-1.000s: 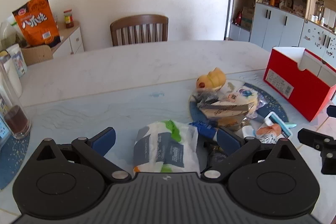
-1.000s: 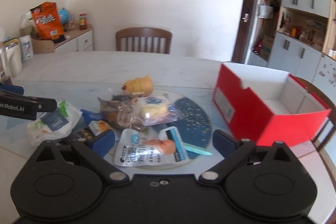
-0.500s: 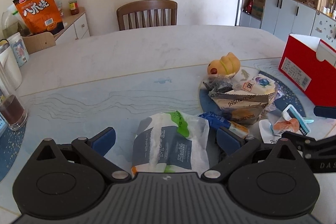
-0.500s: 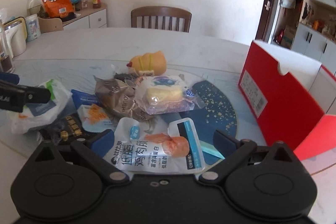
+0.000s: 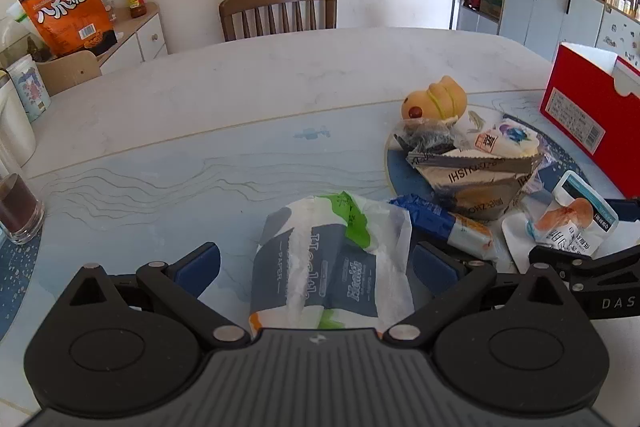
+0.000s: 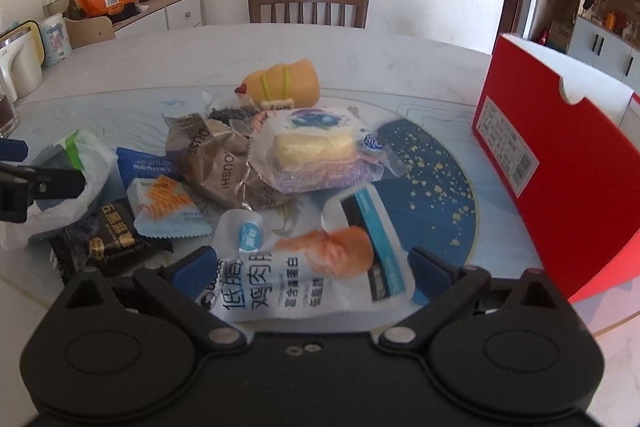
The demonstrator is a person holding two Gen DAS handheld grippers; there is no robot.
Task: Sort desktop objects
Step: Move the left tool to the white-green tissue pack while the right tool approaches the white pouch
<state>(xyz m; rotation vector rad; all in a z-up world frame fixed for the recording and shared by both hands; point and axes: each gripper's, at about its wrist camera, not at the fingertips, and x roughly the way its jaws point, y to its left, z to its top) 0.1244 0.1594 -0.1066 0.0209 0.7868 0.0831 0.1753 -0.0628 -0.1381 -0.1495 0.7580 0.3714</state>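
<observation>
My left gripper [image 5: 316,267] is open with a white, grey and green tissue pack [image 5: 332,259] between its fingers on the table. My right gripper [image 6: 314,267] is open around a white chicken-sausage pouch [image 6: 288,267]. Beyond lie a wrapped cake [image 6: 316,151], a brown foil bag [image 6: 216,163], a blue-and-orange snack packet [image 6: 164,203], a black packet [image 6: 108,243] and a yellow duck toy [image 6: 288,83]. An open red box [image 6: 560,155] stands at the right. In the left wrist view the pouch [image 5: 568,223] lies to the right.
A round blue placemat [image 6: 432,195] lies under the pile. A glass of dark drink [image 5: 18,207] stands at the left edge. A wooden chair [image 5: 280,11] is behind the table, a sideboard with an orange bag [image 5: 68,11] to the left.
Both grippers have moved forward and down toward the table; the tissue pack and the pouch now lie closer in between the fingers. Both stay open.
</observation>
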